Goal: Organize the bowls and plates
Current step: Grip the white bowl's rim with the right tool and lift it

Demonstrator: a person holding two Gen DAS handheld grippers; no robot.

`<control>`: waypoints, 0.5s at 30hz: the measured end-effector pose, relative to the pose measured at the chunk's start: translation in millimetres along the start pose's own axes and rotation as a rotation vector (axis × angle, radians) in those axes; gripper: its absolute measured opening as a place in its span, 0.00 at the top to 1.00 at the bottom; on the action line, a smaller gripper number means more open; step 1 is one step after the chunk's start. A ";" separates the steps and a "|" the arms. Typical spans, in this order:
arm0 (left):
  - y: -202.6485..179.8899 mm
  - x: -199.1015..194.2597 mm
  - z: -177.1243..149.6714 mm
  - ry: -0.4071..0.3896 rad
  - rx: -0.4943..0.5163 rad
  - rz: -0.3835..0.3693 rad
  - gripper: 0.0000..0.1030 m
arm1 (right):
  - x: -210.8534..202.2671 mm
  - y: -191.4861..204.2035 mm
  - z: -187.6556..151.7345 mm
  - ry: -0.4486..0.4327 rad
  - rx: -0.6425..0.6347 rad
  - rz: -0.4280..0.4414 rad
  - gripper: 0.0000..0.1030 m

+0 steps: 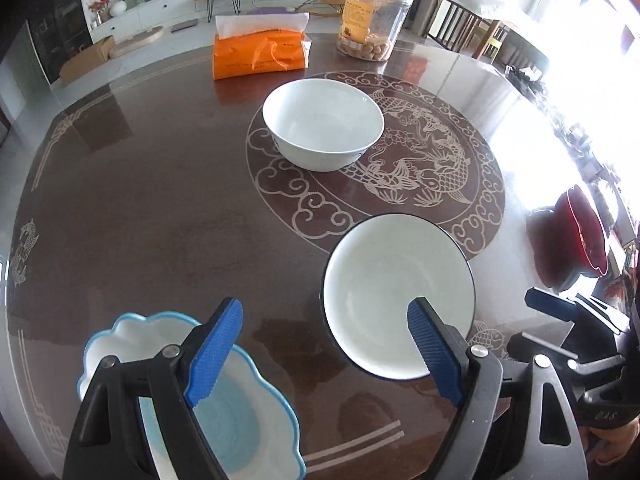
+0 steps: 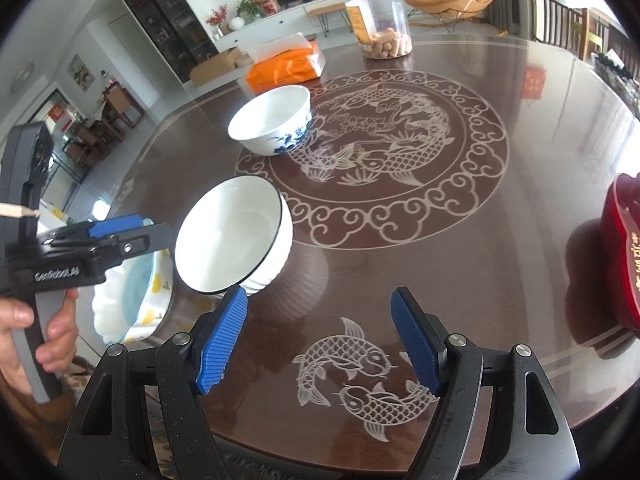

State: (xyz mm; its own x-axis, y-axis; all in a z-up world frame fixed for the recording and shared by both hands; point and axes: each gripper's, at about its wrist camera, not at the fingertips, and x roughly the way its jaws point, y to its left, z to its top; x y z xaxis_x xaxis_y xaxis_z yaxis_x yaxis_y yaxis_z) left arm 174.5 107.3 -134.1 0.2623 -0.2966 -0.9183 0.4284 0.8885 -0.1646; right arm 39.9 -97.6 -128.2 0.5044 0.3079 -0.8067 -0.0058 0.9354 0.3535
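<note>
with both grippers' jaws open and empty, pinch the glazed, slippery, breakable black-rimmed bowl [image 1: 394, 296] by its rim just ahead of your left gripper [image 1: 324, 350].

The table [image 1: 160, 208] ahead of the tongs is dark wood under a very glossy, mirror-like top. The white bowl [image 1: 323, 124] far ahead and the black-rimmed bowl [image 1: 396, 296] near the right finger look like smooth glazed ceramic. The finger pads [image 1: 216, 354] are blue, ribbed, matt plastic. The jar [image 1: 374, 20] is clear plastic.
</note>
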 end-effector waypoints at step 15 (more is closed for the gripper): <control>-14.0 77.0 39.6 0.205 0.026 -0.061 0.78 | 93.6 8.2 38.0 0.231 0.047 0.030 0.67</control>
State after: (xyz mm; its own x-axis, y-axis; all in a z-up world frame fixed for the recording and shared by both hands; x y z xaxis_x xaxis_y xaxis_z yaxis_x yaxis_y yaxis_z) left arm 222.9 58.1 -188.3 0.0552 -0.2699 -0.9613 0.4608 0.8610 -0.2152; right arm 119.9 -67.7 -182.8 0.2935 0.3724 -0.8804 0.0247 0.9178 0.3964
